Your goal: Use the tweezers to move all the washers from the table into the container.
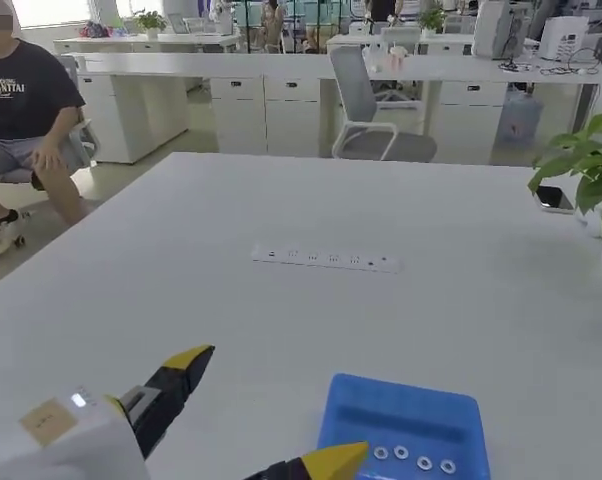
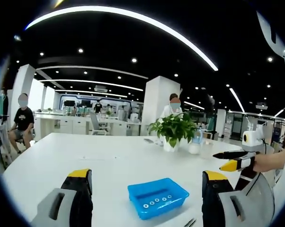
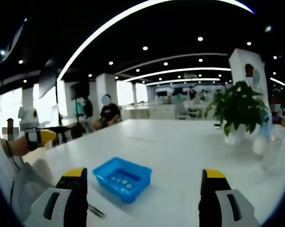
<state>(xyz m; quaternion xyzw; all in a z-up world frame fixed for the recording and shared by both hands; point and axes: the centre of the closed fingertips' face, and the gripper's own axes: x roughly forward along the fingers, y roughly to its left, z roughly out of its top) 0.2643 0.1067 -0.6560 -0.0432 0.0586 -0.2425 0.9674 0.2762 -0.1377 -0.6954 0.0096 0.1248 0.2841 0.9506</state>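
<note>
The small silver ring-shaped washers (image 1: 401, 453) lie in a short row on the floor of the shallow blue plastic rectangular container (image 1: 401, 405), which sits on the white surface (image 1: 281, 200) close in front of the person. Whether any washers are left on the surface cannot be told. The thin dark metal tweezers (image 2: 191, 222) lie flat on the surface just beside the container's near side, touched by nothing. The black, yellow-tipped left claw (image 2: 146, 175) is released, with its jaws wide apart and the container ahead between them. In its own view the tweezers lie low and close, toward its right jaw. The matching right claw (image 3: 144, 173) is also released and spread. It faces the container from the other side, and in its own view the tweezers lie by its left jaw. The tweezers thus lie between the two claws, with their long axis slanting across both lines of approach. Which claw is nearer cannot be told with any confidence, so the likely next step, picking up the tweezers, would call for turning a claw to close across that thin axis. Farther out on the surface sit a white power strip (image 1: 326, 260) and a green leafy potted plant (image 1: 591, 170). A person (image 1: 21, 110) is seated beyond the far left edge.
</note>
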